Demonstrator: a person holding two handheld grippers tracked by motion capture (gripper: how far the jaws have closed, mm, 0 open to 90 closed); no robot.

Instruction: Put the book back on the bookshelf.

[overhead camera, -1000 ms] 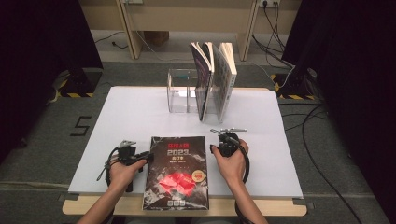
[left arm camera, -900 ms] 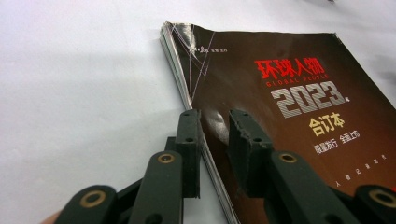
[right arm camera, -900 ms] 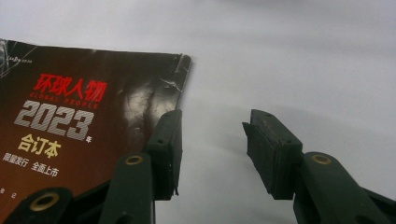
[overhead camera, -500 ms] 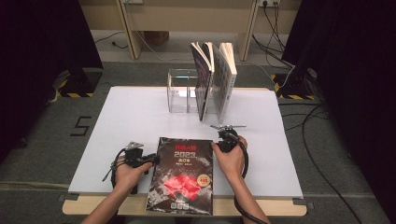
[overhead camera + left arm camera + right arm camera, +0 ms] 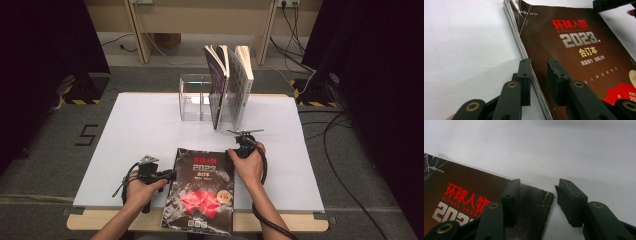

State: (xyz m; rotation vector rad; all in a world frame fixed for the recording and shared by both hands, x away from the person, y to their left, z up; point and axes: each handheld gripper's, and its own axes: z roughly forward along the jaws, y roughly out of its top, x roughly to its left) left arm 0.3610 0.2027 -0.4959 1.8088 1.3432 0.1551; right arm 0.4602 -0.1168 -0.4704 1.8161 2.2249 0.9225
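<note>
The left gripper [image 5: 537, 75] has its two black jaws set apart astride the spine edge of the magazine [image 5: 579, 62], one jaw over the white table [image 5: 461, 50] and the other over the dark cover; I cannot tell whether the pads press on the stacked pages. The right gripper [image 5: 537, 200] stands with its jaws wide apart at the magazine's [image 5: 474, 200] creased top corner, and they have just been opening; the corner lies between them and neither pad touches it.

The magazine [image 5: 202, 192] lies flat at the near edge of the table [image 5: 125, 130], its lower end overhanging toward the person, with the left gripper [image 5: 167, 175] at its left edge and the right gripper [image 5: 235, 152] at its upper right corner. Farther back stands a clear acrylic rack [image 5: 195, 97] with two books [image 5: 230, 85] leaning upright in it.

As I judge it, a lift by the left side alone could let the limp pages sag and slide out, since the grip sits on a thin edge. A closing right jaw might crumple the already bent corner further.

The gripper views give the jaw placement and the cover's red and white lettering. The high view adds the rack, the books and the overhang.
</note>
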